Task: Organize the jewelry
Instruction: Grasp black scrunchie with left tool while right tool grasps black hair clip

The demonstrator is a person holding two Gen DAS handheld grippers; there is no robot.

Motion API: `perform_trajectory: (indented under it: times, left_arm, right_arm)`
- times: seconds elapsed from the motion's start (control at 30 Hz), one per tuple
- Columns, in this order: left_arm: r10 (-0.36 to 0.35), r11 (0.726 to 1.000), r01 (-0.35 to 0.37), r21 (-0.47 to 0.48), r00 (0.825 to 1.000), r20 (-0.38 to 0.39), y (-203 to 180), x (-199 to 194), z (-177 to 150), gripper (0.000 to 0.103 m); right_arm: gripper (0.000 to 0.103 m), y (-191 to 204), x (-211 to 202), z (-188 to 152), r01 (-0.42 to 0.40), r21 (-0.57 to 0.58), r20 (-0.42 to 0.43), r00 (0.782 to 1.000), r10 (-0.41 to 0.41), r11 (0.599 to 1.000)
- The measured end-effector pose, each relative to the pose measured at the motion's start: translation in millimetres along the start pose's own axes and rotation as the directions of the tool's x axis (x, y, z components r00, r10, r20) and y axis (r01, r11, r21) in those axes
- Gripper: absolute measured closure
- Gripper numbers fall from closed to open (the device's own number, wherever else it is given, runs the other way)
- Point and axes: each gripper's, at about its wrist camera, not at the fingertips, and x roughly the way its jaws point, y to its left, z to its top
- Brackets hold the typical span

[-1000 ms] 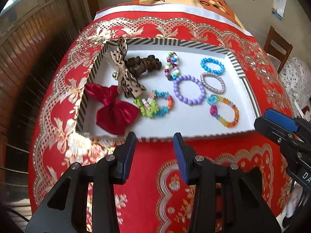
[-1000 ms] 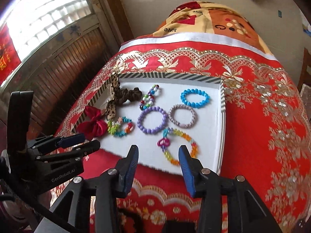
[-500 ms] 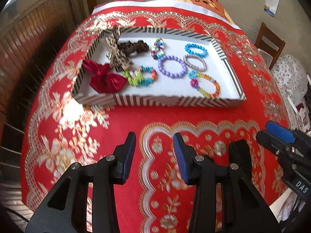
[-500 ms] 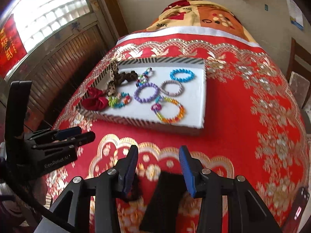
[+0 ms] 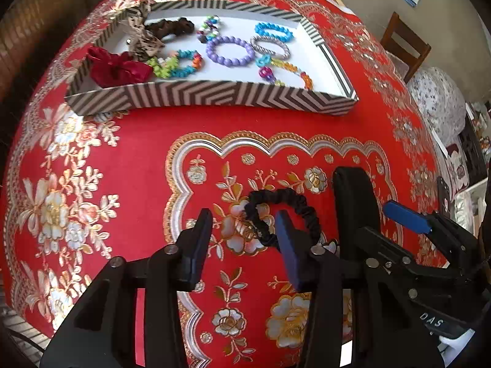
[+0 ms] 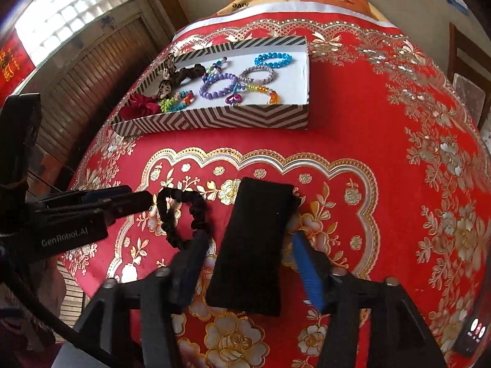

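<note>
A black scrunchie (image 5: 284,211) lies on the red cloth near the table's front, and a flat black rectangular pad (image 6: 254,245) lies just right of it. My left gripper (image 5: 244,245) hovers over the scrunchie's left part, its jaws opening, the pads not pressing on it. My right gripper (image 6: 248,270) straddles the black pad, its jaws opening, with a gap on both sides. The scrunchie (image 6: 184,214) also shows beside my left gripper (image 6: 122,202) in the right wrist view. Farther back, the zigzag-striped tray (image 5: 214,95) holds several bead bracelets, including a purple bracelet (image 5: 230,50), and a red bow (image 5: 119,66).
The red floral tablecloth (image 5: 122,168) covers the whole table, which drops off at the left and near edges. A wooden chair (image 5: 402,46) stands beyond the right side. A phone (image 6: 472,334) lies at the table's right front corner.
Both grippers have drawn back from the tray toward the table's front and sunk lower. The black scrunchie and black pad have come into view beneath them. Both pairs of jaws stand wider.
</note>
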Motion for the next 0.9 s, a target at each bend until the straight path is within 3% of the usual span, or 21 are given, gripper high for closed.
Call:
perform_trajectory:
  times: [0.23, 0.43, 0.47, 0.5, 0.53, 0.6, 0.73, 0.9]
  left_arm:
    - [0.022, 0.999, -0.021, 0.047, 1.0, -0.014, -7, 18, 7, 0.058]
    - [0.044, 0.995, -0.045, 0.093, 0.999, 0.005, -12, 28, 7, 0.059]
    - [0.045, 0.994, -0.045, 0.096, 0.999, 0.006, -12, 29, 7, 0.065]
    - [0.044, 0.994, -0.045, 0.1, 0.999, 0.017, -12, 28, 7, 0.083]
    - [0.035, 0.994, -0.036, 0.105, 0.999, 0.013, -12, 29, 8, 0.089]
    - [0.02, 0.994, -0.019, 0.105, 1.0, -0.002, -10, 29, 9, 0.094]
    - [-0.043, 0.997, 0.044, 0.068, 0.999, -0.015, -4, 19, 11, 0.095]
    - [-0.072, 0.996, 0.07, 0.057, 0.997, 0.027, -1, -4, 17, 0.095]
  right_arm:
    - [0.042, 6, 18, -3, 0.032, -0.023, -0.003, 0.999, -0.032, 0.999]
    - [0.065, 5, 25, -7, 0.076, -0.063, 0.006, 0.997, -0.076, 0.995]
    - [0.067, 4, 25, -7, 0.073, -0.067, 0.007, 0.997, -0.073, 0.995]
    - [0.073, 2, 24, -7, 0.071, -0.065, 0.008, 0.997, -0.071, 0.995]
    - [0.077, 0, 23, -7, 0.071, -0.059, 0.01, 0.997, -0.071, 0.996]
    - [0.083, -5, 21, -6, 0.056, -0.04, 0.014, 0.998, -0.056, 0.998]
    - [0.085, -8, 9, -3, 0.039, -0.024, 0.036, 0.999, -0.039, 0.999]
    - [0.085, -2, -9, 6, 0.023, -0.039, 0.081, 0.997, -0.019, 0.999]
